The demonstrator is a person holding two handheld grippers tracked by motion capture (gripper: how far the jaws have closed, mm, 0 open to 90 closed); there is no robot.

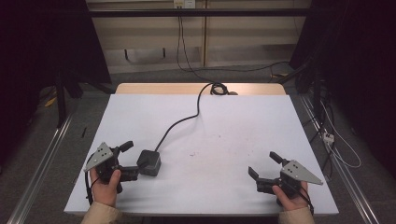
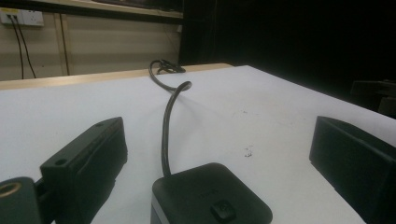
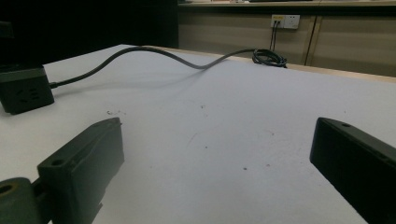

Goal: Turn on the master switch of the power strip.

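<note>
A black power cube [image 1: 149, 162] sits on the white worktop [image 1: 224, 121] between the wide-spread jaws of the left claw [image 1: 129, 159], near the worktop's front left. In the left gripper view the cube [image 2: 211, 198] lies centred between the jaws, touching neither. Its black cable [image 1: 180, 122] runs to the far edge. The right claw [image 1: 266, 164] rests wide apart at the front right, holding nothing, well apart from the cube.
</note>
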